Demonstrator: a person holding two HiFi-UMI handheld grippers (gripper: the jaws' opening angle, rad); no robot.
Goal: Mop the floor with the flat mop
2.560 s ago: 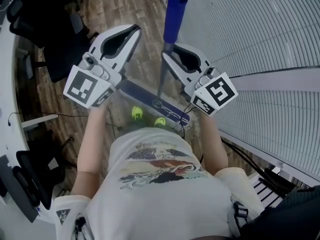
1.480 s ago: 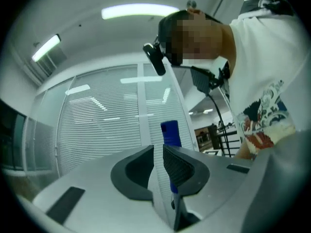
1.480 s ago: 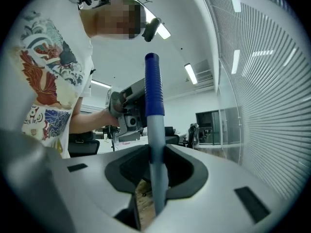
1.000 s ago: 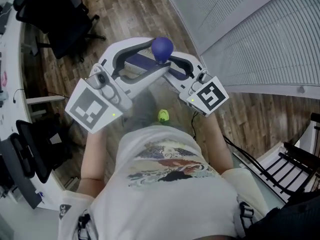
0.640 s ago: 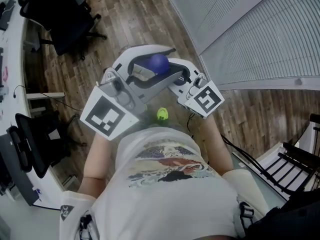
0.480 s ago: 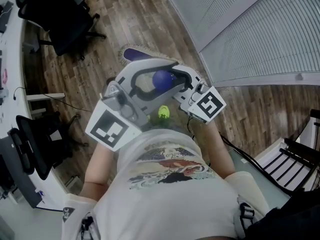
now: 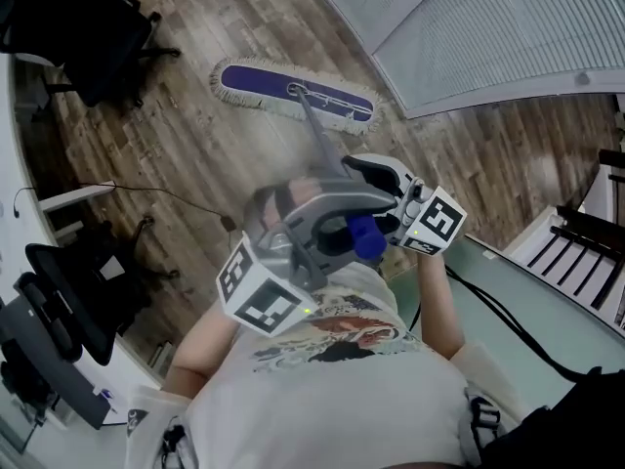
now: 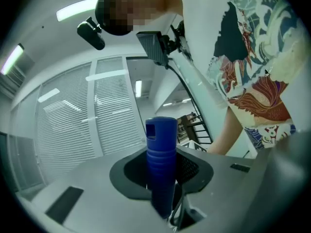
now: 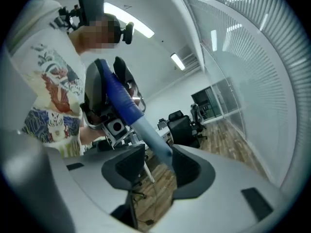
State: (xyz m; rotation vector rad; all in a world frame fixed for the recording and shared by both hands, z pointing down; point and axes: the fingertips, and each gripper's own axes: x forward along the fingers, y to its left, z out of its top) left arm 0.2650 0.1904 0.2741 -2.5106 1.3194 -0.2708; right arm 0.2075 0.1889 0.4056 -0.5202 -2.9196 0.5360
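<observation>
Jaws of the left gripper (image 8: 163, 154) were seen closing round the blue ribbed plastic handle (image 8: 161, 137) of the flat mop (image 7: 314, 135). The handle stood upright in the hollow between them and was pressed by them. Jaws of the right gripper (image 9: 156, 154) were opening. The grey pole (image 9: 148, 130) passed slantwise between them, laid against one jaw with a gap left to the other, so it was released rather than clamped.

In the head view, the mop's flat head (image 7: 293, 94), a long blue pad edged with a white fringe, was laid flat on the brown wood-plank floor (image 7: 195, 154). It was well ahead of the person and near the foot of the white slatted blinds (image 7: 508, 27). The pole was seen rising from the middle of that head back to the two grippers. These were held close together in front of the person's white patterned shirt (image 7: 332, 379), the right one lower on the pole than the left. A black office chair (image 7: 83, 42) stood to the left of the mop head, apart from it.
</observation>
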